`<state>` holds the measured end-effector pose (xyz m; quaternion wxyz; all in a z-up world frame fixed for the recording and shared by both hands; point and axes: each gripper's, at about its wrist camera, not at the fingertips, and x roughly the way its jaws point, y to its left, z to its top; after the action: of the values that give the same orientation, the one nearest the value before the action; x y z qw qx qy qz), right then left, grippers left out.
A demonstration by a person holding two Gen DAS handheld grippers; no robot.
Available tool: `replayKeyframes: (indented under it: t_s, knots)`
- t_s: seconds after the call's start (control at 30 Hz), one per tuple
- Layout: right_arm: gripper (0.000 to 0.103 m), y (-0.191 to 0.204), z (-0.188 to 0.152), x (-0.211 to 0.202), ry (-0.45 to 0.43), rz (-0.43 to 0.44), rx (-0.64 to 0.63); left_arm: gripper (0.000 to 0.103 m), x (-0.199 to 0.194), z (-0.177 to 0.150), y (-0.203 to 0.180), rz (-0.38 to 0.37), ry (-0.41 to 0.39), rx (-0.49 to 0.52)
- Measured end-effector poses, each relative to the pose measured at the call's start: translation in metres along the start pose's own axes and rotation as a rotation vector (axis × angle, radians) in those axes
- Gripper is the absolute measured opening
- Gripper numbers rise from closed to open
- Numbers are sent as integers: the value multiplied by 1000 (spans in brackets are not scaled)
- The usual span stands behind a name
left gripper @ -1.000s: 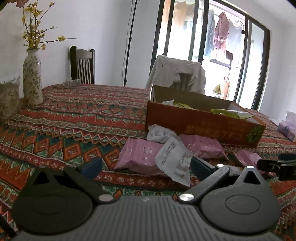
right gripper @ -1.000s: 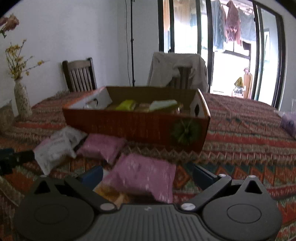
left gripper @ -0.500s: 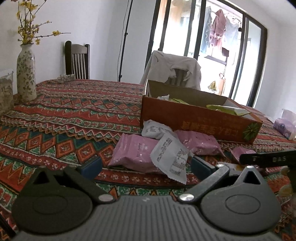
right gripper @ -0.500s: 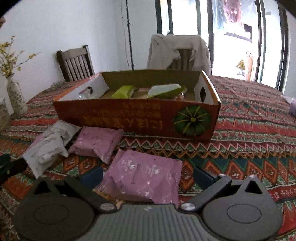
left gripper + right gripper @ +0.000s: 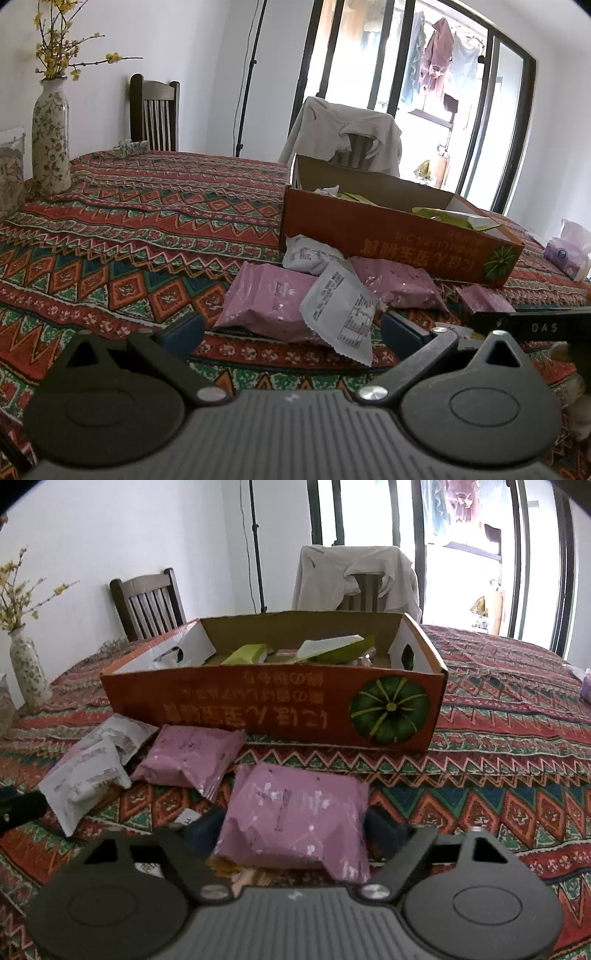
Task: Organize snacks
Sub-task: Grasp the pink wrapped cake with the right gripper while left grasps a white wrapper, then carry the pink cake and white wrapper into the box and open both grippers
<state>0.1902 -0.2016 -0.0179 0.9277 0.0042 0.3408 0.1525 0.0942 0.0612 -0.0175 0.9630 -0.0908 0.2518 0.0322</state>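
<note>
An orange cardboard box [image 5: 273, 709] with green and white packets inside stands on the patterned tablecloth; it also shows in the left wrist view [image 5: 399, 236]. My right gripper [image 5: 293, 829] is shut on a pink snack packet [image 5: 295, 812] and holds it in front of the box. Another pink packet [image 5: 192, 760] and white packets [image 5: 88, 775] lie to the left. My left gripper [image 5: 291, 328] is open and empty just short of a pink packet [image 5: 266, 299] and a white packet [image 5: 343, 314].
A flowered vase [image 5: 50, 136] stands at the table's far left. Two chairs [image 5: 147, 605] stand behind the table, one draped with a cloth [image 5: 354, 576]. A purple tissue pack [image 5: 565, 251] lies at the right. The right gripper's body [image 5: 532, 325] shows in the left wrist view.
My right gripper has closed its fingers on the pink packet and lifted it. My left gripper has held its place, only tilting slightly.
</note>
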Motion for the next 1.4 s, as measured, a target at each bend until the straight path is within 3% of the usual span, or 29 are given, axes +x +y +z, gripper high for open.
replayKeyframes:
  t_s: [0.07,0.4,0.63,1.03,1.1,1.27,1.3,1.37,1.4]
  knots:
    - [64,-3,0,-3,-14,11,10,103,0,0,-1,4,0,2]
    - [64,-8,-4,-30,-210,-56,-47,103,0,-1,-2,10,1,12]
    - [64,-7,-6,-31,-228,-49,-60,103,1,1,-10,41,9,60]
    - [64,-11,-8,-32,-232,-32,-32,102,24,18,-58,98,35,291]
    - [64,-10,-8,-32,-237,-32,-30,99,32,17,-65,108,57,318]
    - [64,-11,-8,-33,-237,-28,-28,74,49,13,-71,113,125,343]
    - [64,-11,-8,-33,-237,-27,-27,72,49,12,-73,118,121,352]
    - [64,-12,-8,-33,-237,-27,-26,56,49,11,-74,117,114,362]
    - [64,-12,-8,-33,-237,-27,-26,53,47,11,-74,119,106,367]
